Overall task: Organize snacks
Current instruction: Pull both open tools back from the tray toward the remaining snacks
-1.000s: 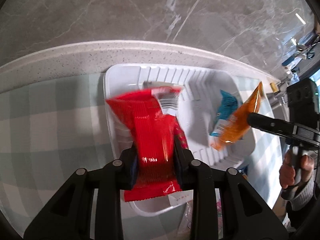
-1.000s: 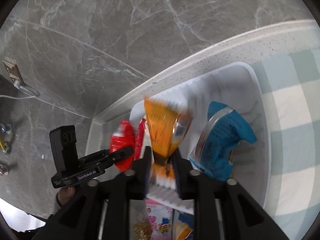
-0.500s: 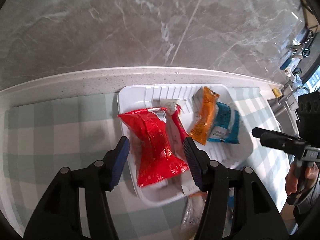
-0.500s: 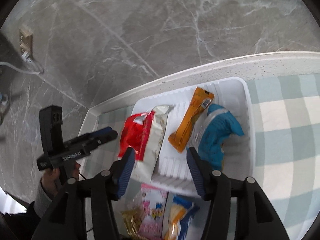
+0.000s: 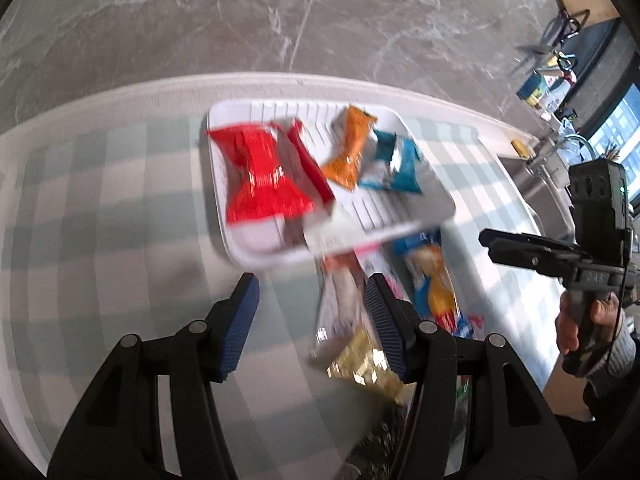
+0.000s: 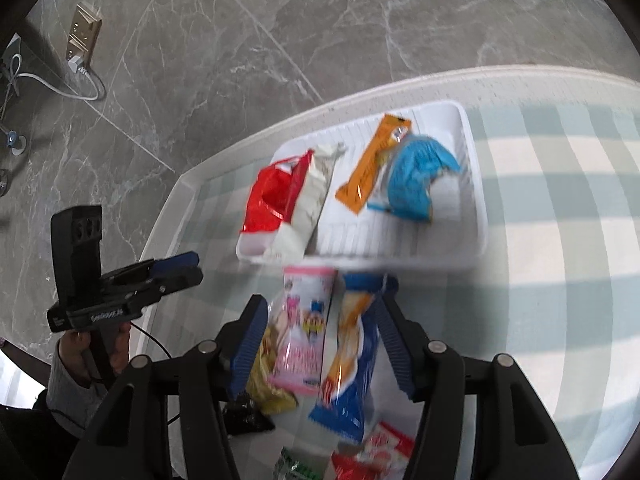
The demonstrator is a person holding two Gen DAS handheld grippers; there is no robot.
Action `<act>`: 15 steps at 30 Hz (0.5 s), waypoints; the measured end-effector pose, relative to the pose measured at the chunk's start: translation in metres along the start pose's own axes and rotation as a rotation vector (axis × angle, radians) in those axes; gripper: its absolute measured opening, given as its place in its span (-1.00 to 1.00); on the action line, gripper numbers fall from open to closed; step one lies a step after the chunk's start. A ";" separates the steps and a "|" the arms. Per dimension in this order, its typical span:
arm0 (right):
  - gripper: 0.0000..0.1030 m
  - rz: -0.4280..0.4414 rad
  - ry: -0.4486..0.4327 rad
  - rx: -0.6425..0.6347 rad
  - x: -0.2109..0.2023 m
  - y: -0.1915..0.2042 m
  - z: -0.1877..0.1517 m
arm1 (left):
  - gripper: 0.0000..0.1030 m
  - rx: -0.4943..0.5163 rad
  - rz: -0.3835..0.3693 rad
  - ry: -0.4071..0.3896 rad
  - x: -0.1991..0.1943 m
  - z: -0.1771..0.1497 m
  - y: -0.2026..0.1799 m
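Observation:
A white ribbed tray [image 5: 400, 216] [image 6: 476, 200] holds a red packet [image 5: 260, 176] [image 6: 272, 196], a red-and-white packet [image 6: 312, 200], an orange packet [image 5: 348, 152] [image 6: 372, 164] and a blue packet [image 5: 392, 164] [image 6: 416, 180]. My left gripper [image 5: 312, 320] is open and empty, in front of the tray over the cloth. My right gripper [image 6: 320, 344] is open and empty above loose snacks: a pink packet [image 6: 304, 336], a blue-and-orange packet [image 6: 352, 364] [image 5: 432, 280] and a gold packet [image 6: 268, 384] [image 5: 360, 360].
A pale green checked cloth [image 5: 100, 220] covers the counter, backed by a grey marble wall [image 5: 280, 20]. More packets [image 6: 380, 452] lie at the near edge. A wall socket with a cable [image 6: 80, 40] is at the far left. A sink area [image 5: 552, 152] lies right.
Both grippers let go of their packets, the red one and the orange one, which now lie in the tray. Both have drawn back from the tray and stand open.

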State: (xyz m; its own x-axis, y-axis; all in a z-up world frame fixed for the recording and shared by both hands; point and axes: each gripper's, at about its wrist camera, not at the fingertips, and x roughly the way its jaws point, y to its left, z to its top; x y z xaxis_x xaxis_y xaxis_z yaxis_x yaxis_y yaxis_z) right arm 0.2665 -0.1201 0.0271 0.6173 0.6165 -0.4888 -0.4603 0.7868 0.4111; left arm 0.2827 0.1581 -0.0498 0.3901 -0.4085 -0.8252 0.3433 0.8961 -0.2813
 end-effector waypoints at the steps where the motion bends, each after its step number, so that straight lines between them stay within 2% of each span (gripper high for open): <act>1: 0.16 -0.001 0.002 0.003 -0.001 0.000 -0.005 | 0.05 -0.003 -0.002 0.008 -0.002 -0.009 -0.001; 8: 0.17 -0.004 0.005 0.018 -0.009 0.002 -0.030 | 0.05 -0.033 -0.009 0.032 -0.011 -0.053 -0.007; 15: 0.17 -0.006 -0.009 0.021 -0.021 0.007 -0.049 | 0.05 -0.034 -0.002 0.050 -0.020 -0.080 -0.014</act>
State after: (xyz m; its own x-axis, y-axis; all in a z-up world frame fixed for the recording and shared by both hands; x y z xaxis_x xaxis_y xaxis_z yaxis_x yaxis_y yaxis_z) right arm 0.2195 -0.1262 0.0024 0.6257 0.6111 -0.4848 -0.4430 0.7899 0.4240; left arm 0.2016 0.1678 -0.0687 0.3456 -0.4020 -0.8479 0.3143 0.9010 -0.2990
